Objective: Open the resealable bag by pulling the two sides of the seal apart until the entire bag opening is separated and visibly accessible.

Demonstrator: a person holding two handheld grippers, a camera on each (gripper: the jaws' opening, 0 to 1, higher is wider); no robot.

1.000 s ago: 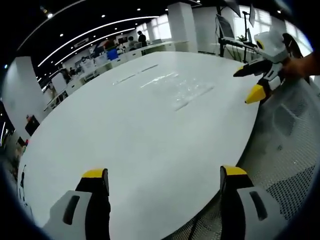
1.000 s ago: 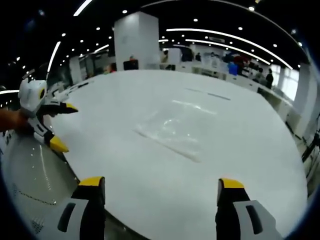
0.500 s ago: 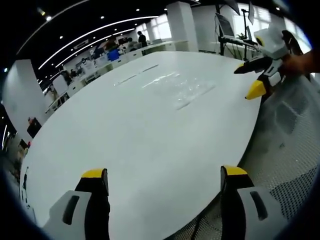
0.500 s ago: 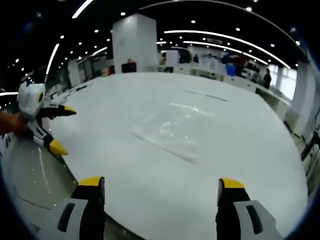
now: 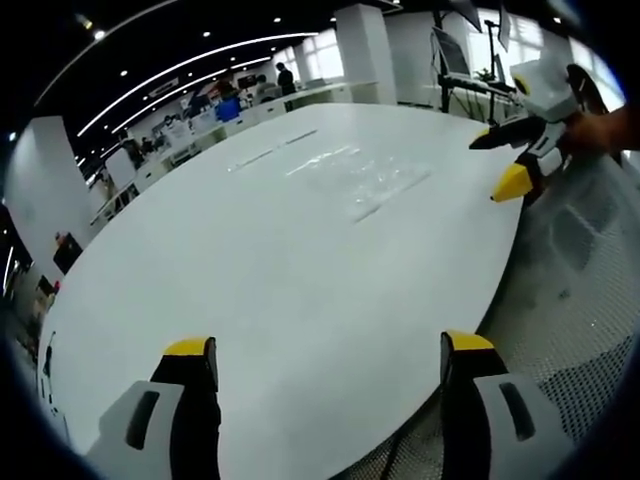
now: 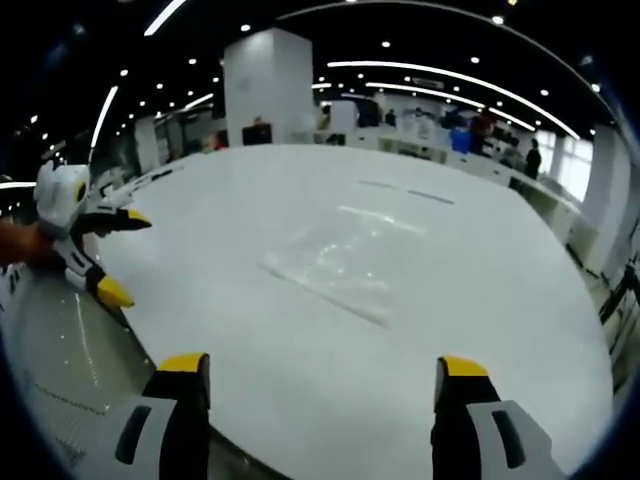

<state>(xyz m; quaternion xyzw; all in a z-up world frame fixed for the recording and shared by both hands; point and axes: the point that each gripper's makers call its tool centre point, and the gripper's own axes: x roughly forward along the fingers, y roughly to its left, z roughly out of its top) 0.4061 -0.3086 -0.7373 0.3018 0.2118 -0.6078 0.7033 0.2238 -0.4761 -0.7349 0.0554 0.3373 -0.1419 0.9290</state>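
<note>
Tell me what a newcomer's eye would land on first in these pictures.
The big white round table dominates both views, with a clear, flat resealable plastic bag lying untouched near its middle. Both yellow-tipped grippers hover open at the table's near edge: the left gripper beside the bag's left, the right gripper opposite.

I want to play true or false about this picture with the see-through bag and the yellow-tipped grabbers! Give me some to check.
1. The clear plastic resealable bag lies flat on the big white round table. True.
2. The right gripper is pinching the bag. False: its jaws stand wide apart, short of the bag, holding nothing.
3. The left gripper is open. True.
4. The bag sits on the mesh chair. False: it is on the table; the chair is beside the table edge.
5. In the left gripper view, the right gripper is at the table's edge. True.
</note>
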